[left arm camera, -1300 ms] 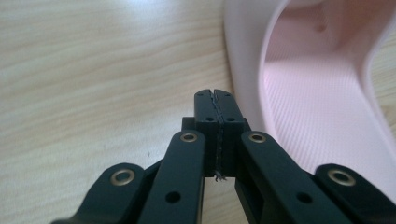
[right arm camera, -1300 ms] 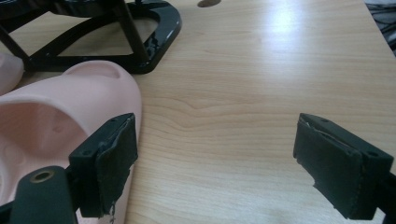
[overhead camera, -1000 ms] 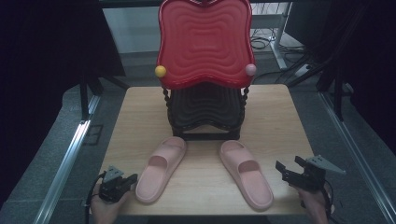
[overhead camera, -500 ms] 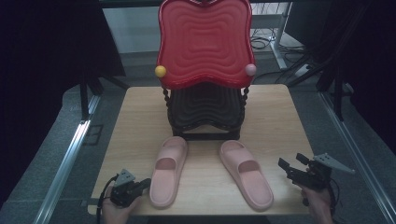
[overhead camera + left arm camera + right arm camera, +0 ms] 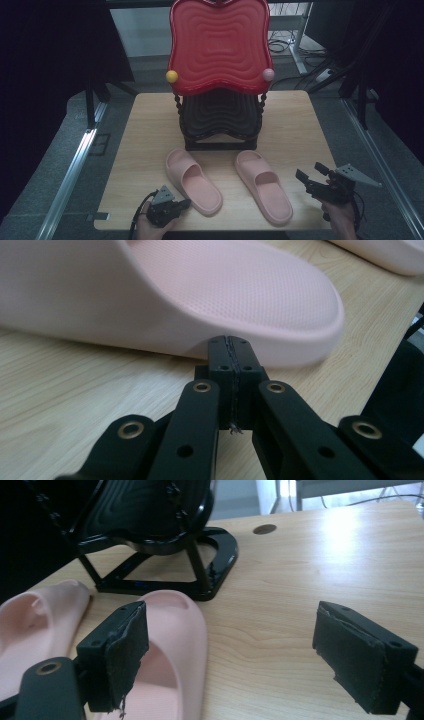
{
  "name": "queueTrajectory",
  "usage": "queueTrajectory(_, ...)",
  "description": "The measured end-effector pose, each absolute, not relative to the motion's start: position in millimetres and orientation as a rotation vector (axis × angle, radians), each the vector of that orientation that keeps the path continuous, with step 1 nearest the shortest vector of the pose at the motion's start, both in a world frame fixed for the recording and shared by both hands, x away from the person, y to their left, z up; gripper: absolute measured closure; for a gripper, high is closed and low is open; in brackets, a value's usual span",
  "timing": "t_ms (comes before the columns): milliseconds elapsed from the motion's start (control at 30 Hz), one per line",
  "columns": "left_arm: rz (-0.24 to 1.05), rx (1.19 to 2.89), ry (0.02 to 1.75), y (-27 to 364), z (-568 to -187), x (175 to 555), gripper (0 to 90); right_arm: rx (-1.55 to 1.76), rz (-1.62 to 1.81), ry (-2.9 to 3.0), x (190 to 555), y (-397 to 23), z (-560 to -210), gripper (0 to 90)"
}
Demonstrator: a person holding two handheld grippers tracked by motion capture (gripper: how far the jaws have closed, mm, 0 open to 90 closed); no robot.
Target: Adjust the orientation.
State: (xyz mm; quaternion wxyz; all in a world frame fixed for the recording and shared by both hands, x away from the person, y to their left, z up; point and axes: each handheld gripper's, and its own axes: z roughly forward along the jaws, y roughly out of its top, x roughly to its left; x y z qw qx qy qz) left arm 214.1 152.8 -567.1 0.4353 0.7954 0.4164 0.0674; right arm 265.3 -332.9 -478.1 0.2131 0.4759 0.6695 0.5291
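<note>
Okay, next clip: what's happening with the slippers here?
A person works at a wooden table with a gripper in each hand. Two pink slippers lie side by side in front of a black and red tiered rack. The left gripper, jaws shut with nothing between them, has its tips against the heel edge of the left slipper, seemingly nudging it. The right gripper is open and hangs beside the right slipper, not touching it.

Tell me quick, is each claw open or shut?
Left claw: shut, empty, tips against the left pink slipper.
Right claw: open, holding nothing.
</note>
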Motion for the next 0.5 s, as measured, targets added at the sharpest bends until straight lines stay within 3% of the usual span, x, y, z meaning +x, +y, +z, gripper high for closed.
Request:
queueTrajectory(300,0.185,1.955,1.026,148.1,-564.9,213.5,89.4,1.312,1.453,1.878,262.5,-330.8,-478.9,16.1)
queueTrajectory(500,0.344,1.766,1.086,181.4,-532.2,214.6,83.0,1.257,1.411,1.935,258.0,-320.7,-475.0,17.7)
